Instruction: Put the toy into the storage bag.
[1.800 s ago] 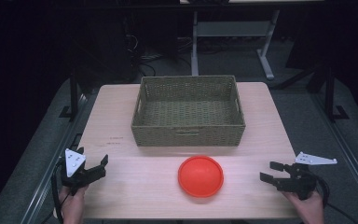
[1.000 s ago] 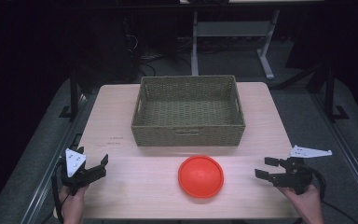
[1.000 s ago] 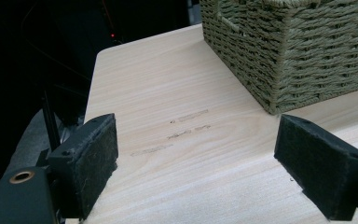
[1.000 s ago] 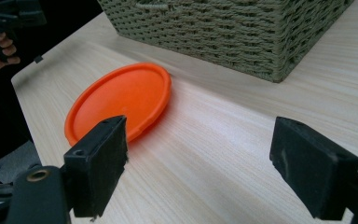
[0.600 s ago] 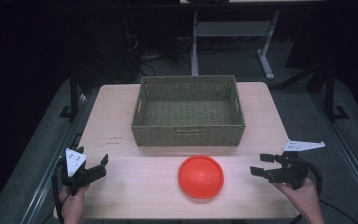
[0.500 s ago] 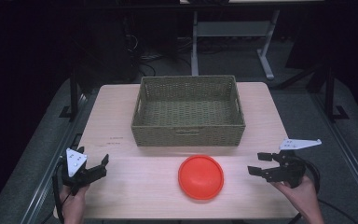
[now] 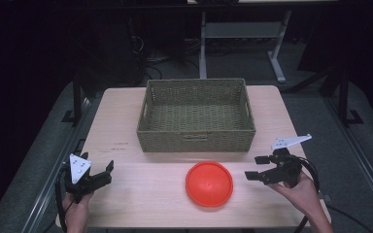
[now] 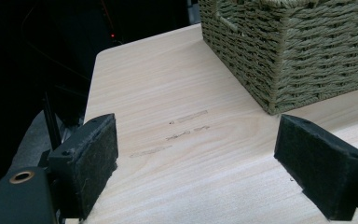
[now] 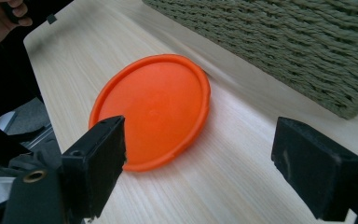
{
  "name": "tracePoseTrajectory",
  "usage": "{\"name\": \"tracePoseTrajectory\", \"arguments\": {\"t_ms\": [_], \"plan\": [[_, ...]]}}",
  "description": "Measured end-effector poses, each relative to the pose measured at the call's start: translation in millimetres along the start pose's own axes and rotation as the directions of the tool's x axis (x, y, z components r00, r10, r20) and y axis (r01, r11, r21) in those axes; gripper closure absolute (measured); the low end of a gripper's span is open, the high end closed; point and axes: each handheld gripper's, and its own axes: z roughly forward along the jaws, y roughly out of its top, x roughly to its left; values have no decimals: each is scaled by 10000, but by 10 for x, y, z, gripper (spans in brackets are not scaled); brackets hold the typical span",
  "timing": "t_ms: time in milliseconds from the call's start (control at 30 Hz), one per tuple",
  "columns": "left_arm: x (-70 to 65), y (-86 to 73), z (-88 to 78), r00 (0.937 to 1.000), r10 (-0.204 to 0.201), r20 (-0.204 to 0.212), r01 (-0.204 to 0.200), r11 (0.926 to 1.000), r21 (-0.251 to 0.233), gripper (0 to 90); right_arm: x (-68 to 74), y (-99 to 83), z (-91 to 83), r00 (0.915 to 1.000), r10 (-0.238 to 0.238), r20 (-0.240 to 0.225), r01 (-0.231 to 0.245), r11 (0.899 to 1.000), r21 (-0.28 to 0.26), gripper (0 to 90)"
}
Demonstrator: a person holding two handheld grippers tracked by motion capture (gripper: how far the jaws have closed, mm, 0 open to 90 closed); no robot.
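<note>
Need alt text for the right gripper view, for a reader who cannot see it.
An orange plate lies flat on a light wooden table, just beyond the open right gripper, whose two black jaws rise from the bottom edge. A woven basket stands behind the plate, at upper right.

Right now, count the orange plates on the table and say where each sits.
1. The orange plate lies on the table in front of the woven basket, near the right tongs.

Spread fingers [image 8: 91,161], bare table [image 8: 168,116], wicker basket [image 8: 298,42]
</note>
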Motion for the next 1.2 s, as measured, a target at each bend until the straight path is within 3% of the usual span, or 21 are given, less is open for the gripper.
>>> {"name": "tracePoseTrajectory", "arguments": {"t_ms": [733, 1200], "plan": [[7, 8, -3, 10000, 11, -18, -11, 10000, 21, 127, -2, 208, 347, 9981, 67, -619, -17, 9967, 816, 185], [8, 6, 5, 10000, 6, -22, -6, 10000, 51, 127, -125, 237, 722, 9977, 165, -651, -41, 9826, 1859, 236]]}}
